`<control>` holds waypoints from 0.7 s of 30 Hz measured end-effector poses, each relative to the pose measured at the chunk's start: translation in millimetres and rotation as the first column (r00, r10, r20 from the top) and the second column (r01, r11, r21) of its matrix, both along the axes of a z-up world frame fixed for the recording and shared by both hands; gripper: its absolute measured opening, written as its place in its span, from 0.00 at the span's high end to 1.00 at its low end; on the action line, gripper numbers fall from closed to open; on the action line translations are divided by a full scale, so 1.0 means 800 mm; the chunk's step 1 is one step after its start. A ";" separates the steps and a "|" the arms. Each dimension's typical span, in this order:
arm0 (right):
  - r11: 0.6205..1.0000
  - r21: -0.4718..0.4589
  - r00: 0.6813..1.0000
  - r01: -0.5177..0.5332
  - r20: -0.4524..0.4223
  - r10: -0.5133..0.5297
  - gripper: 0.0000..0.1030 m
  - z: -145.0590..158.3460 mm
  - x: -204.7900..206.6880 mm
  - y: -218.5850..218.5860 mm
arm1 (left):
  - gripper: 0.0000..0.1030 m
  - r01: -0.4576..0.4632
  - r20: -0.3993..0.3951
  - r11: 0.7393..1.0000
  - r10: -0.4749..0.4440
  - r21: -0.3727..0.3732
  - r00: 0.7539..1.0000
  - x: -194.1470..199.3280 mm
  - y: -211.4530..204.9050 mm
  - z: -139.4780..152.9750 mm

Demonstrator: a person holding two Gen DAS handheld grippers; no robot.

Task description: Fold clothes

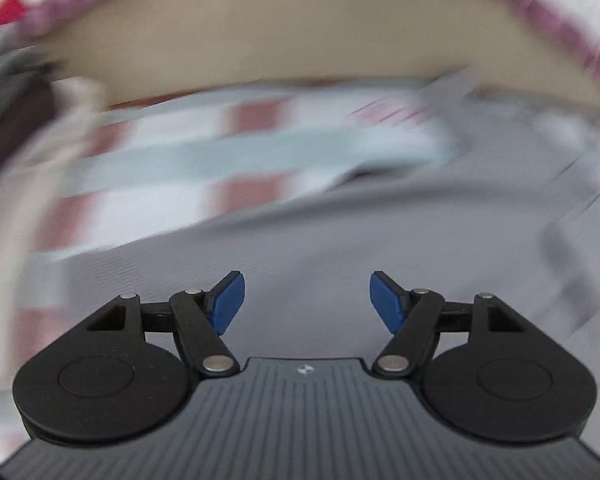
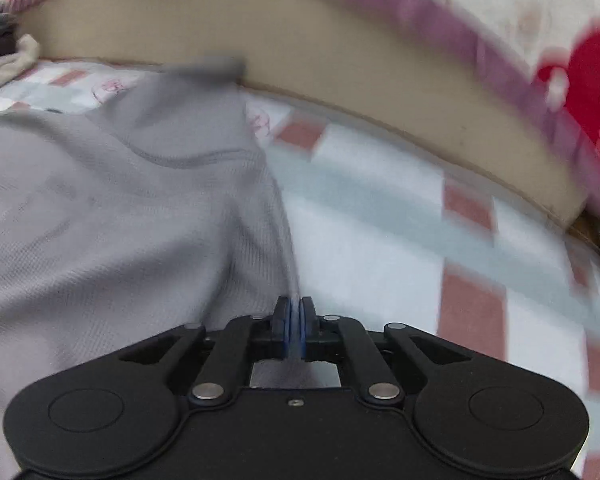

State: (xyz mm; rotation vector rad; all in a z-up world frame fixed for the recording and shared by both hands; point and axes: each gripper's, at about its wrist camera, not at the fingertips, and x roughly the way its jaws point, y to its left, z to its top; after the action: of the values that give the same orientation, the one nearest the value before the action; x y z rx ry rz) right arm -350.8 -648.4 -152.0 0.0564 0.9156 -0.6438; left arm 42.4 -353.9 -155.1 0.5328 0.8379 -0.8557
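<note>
A grey knit garment (image 1: 340,232) lies spread on a checked bed sheet (image 1: 188,148). My left gripper (image 1: 306,300) is open and empty, its blue pads (image 1: 228,300) apart just above the grey cloth. In the right wrist view the same grey garment (image 2: 120,200) covers the left half of the checked sheet (image 2: 400,220). My right gripper (image 2: 295,312) is shut on the garment's right edge, and a fold of cloth rises from the pads. Both views are blurred by motion.
A beige headboard (image 1: 280,28) (image 2: 300,52) runs along the far side of the bed, with a white, purple and red blanket (image 2: 500,20) behind it. Other crumpled clothes (image 2: 4,60) lie at the far left.
</note>
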 end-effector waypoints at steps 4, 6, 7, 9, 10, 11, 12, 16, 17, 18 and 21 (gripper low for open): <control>0.980 -0.014 0.980 0.198 0.018 -0.198 0.79 0.029 -0.005 0.001 | 0.33 -0.132 -0.037 0.991 0.131 -0.009 0.991 0.044 0.119 0.003; 0.956 0.002 0.954 0.293 0.063 -0.293 0.70 0.045 -0.014 0.004 | 0.33 -0.189 -0.092 0.978 0.181 -0.090 0.979 0.056 0.170 0.007; 0.954 0.055 0.949 0.296 0.098 -0.300 0.70 0.053 -0.019 0.008 | 0.33 -0.215 -0.124 0.967 0.199 -0.136 0.972 0.060 0.191 0.005; 0.944 0.188 0.935 0.270 0.181 -0.304 0.62 0.067 -0.026 0.018 | 0.34 -0.243 -0.189 0.951 0.207 -0.192 0.960 0.069 0.209 0.001; 0.933 0.259 0.925 0.251 0.219 -0.309 0.60 0.073 -0.030 0.022 | 0.35 -0.232 -0.212 0.947 0.185 -0.221 0.959 0.073 0.211 0.002; 0.915 0.336 0.915 0.225 0.249 -0.316 0.55 0.075 -0.032 0.027 | 0.35 -0.204 -0.227 0.945 0.147 -0.255 0.963 0.075 0.208 0.005; 0.892 0.408 0.906 0.196 0.274 -0.324 0.50 0.076 -0.033 0.034 | 0.34 -0.171 -0.223 0.945 0.110 -0.277 0.969 0.077 0.203 0.007; 0.826 0.548 0.891 0.130 0.301 -0.340 0.44 0.062 -0.008 0.065 | 0.33 -0.029 -0.121 0.950 -0.009 -0.310 0.993 0.075 0.176 0.005; 0.817 0.563 0.898 0.128 0.284 -0.336 0.44 0.058 0.003 0.071 | 0.33 -0.007 -0.133 0.952 -0.035 -0.307 0.990 0.078 0.168 -0.002; 0.813 0.568 0.909 0.126 0.263 -0.325 0.44 0.056 0.015 0.077 | 0.33 -0.001 -0.154 0.954 -0.047 -0.299 0.987 0.082 0.160 -0.009; 0.826 0.559 0.941 0.065 0.241 -0.238 0.44 0.058 0.056 0.096 | 0.33 0.030 -0.196 0.952 -0.093 -0.306 0.976 0.084 0.147 -0.029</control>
State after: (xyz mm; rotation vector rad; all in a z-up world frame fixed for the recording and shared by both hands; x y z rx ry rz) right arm -306.2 -571.7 -105.9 0.7345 0.7741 -0.4851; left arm 109.9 -236.4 -178.6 0.2028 0.8638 -1.0892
